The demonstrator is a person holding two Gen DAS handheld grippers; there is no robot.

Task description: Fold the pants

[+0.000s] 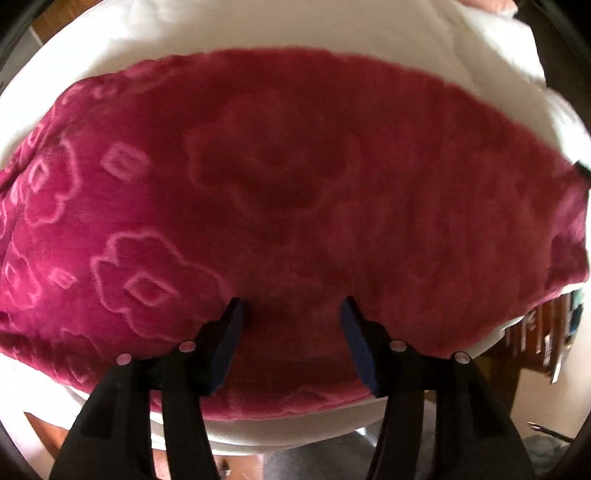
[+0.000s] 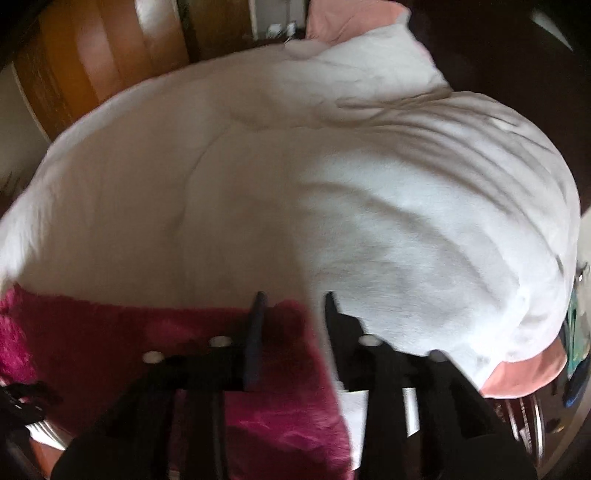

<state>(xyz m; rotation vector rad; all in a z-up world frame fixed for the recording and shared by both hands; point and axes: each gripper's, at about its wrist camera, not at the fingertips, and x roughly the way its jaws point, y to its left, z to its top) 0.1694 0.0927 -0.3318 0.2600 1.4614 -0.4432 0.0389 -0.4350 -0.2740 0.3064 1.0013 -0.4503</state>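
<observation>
The pants are magenta fleece with a pale flower pattern. They lie spread flat across a white bed and fill most of the left wrist view. My left gripper is open and empty, its fingers just above the pants near their front edge. In the right wrist view the pants show at the lower left, with their right end under my right gripper. The right gripper is open, its jaws either side of the pants' corner. I cannot tell whether they touch it.
The white bedcover stretches ahead with a white pillow and a pink pillow at the far end. A wooden headboard stands at the far left. Clutter sits beside the bed on the right.
</observation>
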